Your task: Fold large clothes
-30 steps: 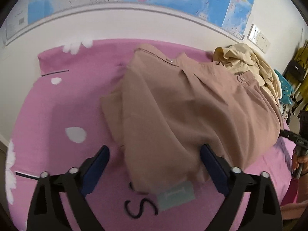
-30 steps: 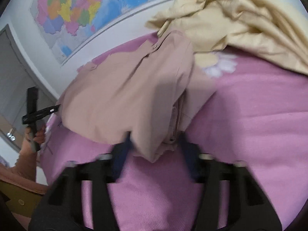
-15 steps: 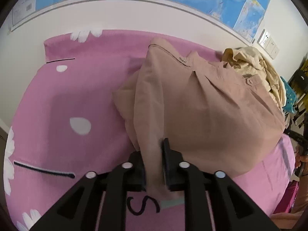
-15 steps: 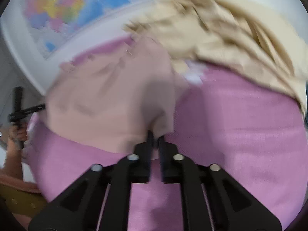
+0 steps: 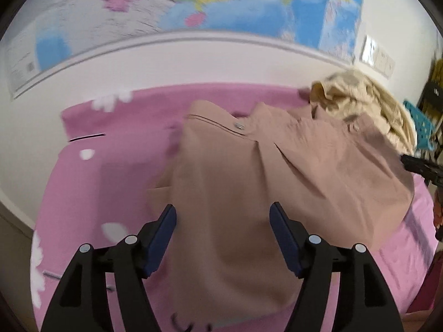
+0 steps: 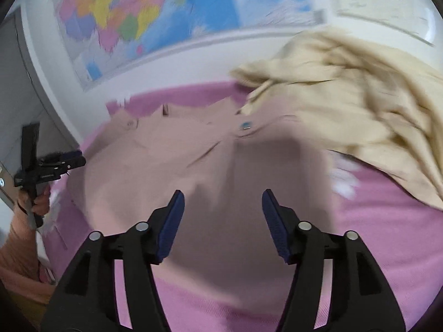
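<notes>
The left gripper (image 5: 223,218) is seen with its 2 blue-padded jaws spread apart, having just been opening; tan cloth lies below and between them, but no pad is pressed on it. The right gripper (image 6: 223,203) is likewise parted, its jaws also just opened, with the same cloth beneath the gap and nothing clamped.

The tan garment (image 5: 277,188) is spread, partly folded, on the pink bedspread (image 5: 121,182), its metal snap (image 5: 238,126) turned up near the far edge. Just beyond it, at the far right of the bed, a crumpled cream garment (image 6: 360,96) is heaped, its near edge touching or overlapping the tan one; which of the 2 it is cannot be told through the blur.

Black lettering is printed on the bedspread at the lower edge of the left view, but it is cut off by the tan hem and cannot be read. White petal shapes (image 5: 113,231) are scattered over the pink. A coloured wall map (image 6: 144,16) is hung above the bed; its labels are smeared by motion and nothing on it is legible. A white socket plate (image 5: 378,61) is fixed to the wall at the right.

In the right view the left gripper is seen at the left edge, held by a hand (image 6: 38,202) whose sleeve is cut off by the frame. No containers can be made out.
</notes>
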Motion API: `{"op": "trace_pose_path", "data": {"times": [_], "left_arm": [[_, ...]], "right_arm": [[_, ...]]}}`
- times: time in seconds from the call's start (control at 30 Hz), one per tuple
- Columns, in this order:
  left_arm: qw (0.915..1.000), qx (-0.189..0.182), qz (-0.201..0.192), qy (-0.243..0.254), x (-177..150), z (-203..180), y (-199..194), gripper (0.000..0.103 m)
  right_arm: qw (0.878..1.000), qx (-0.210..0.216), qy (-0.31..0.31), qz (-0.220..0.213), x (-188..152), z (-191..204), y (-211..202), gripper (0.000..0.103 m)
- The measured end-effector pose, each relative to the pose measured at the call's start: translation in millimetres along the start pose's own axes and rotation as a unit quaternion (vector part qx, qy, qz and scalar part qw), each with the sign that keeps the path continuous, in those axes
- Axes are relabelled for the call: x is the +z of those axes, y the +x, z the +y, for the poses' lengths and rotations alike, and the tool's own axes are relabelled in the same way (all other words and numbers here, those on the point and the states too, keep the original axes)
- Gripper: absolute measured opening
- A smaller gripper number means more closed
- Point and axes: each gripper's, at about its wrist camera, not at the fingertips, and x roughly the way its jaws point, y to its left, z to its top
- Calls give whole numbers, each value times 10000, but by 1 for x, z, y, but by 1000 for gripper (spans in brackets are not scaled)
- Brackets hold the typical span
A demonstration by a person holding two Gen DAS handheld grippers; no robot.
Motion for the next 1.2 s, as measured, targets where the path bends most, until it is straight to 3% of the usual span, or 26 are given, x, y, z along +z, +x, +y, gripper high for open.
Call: {"op": "trace_pose_path", "data": {"times": [0.07, 0.13, 0.23, 0.27, 0.37, 0.43, 0.53, 0.6, 0.67, 0.7, 0.83, 1.0, 1.1, 1.2], "left_arm": [[9996, 172, 101, 181, 2, -8, 14, 64], [9992, 258, 258, 161, 3, -8, 28, 56], [9987, 357, 363, -4, 5, 1, 40, 47], [9985, 411, 355, -90, 6, 6, 42, 40], [9980, 459, 321, -279, 12, 16, 43, 29], [9977, 462, 239, -429, 18, 23, 41, 29], [9961, 555, 150, -671, 23, 32, 42, 30], [9957, 540, 156, -738, 22, 34, 43, 36], [9964, 405, 143, -725, 18, 33, 40, 52], [9968, 318, 121, -717, 16, 32, 37, 56], [9978, 149, -109, -634, 2, 30, 19, 66], [9984, 1, -158, -544, -17, 28, 1, 68], [9990, 56, 9, -445, -26, 27, 7, 68], [9982, 173, 161, -546, -26, 32, 20, 61]], "right_arm": [[9995, 96, -69, 307, 7, 12, 32, 60], [9986, -94, -131, 495, 13, 17, 57, 60], [9984, -93, -85, 557, 16, 20, 77, 9], [9983, -101, -134, 550, 18, 22, 79, 3], [9997, -105, -166, 147, 34, 24, 69, 2], [9998, 1, -111, -150, 45, 24, 60, 2], [9998, -130, -29, 114, 43, 15, 77, 2], [9991, -210, 46, 375, 36, 9, 94, 4], [9992, -121, 149, 349, 32, 5, 91, 5], [9994, -78, 201, 267, 31, 4, 85, 7], [9995, 110, 262, -102, 21, 4, 46, 26], [9990, 386, -8, -221, -12, 13, 3, 33], [9999, 83, -68, 6, -27, 4, 5, 36], [9997, -124, 179, 55, -32, -16, 22, 31]]}}
